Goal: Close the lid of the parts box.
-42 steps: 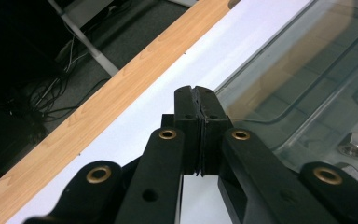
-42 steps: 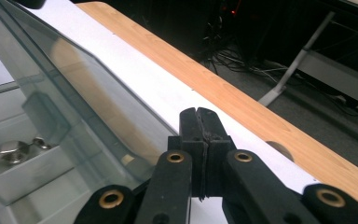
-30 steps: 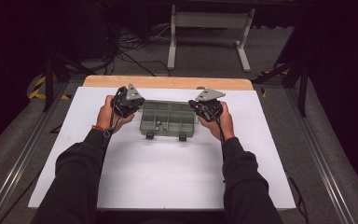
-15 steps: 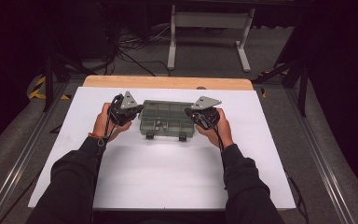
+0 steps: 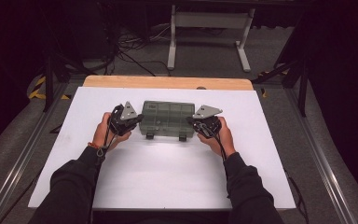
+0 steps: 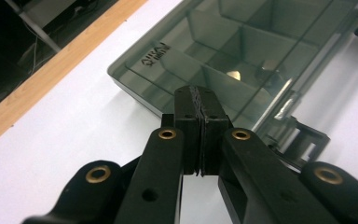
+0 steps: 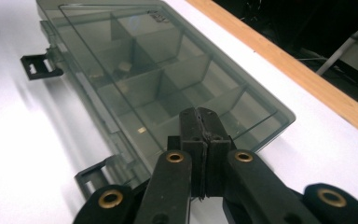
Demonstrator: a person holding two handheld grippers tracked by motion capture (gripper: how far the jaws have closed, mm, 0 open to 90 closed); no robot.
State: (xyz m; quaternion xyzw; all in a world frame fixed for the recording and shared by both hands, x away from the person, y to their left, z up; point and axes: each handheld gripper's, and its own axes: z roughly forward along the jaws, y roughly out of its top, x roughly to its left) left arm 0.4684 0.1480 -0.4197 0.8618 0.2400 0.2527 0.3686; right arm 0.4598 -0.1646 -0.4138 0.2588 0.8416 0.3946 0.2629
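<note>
Both hand-held grippers lowered; one compartment box [image 5: 168, 118], two latches.

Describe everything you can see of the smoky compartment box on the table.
The compartment box is translucent grey-green plastic, flat and rectangular, lying on the white table with its lid down. Dividers split it into compartments; a few small bits lie inside. Two dark latches hang unfastened on the person's side. The left tool and right tool, both shut, flank its ends.

You sit in a darkened recording lab: a white-covered tabletop [image 5: 168, 177] with a wooden edge, black surroundings, cables [image 5: 135, 42] tangled on grey carpet, a white equipment stand [image 5: 205, 28] behind, metal rails [image 5: 23, 154] alongside.
</note>
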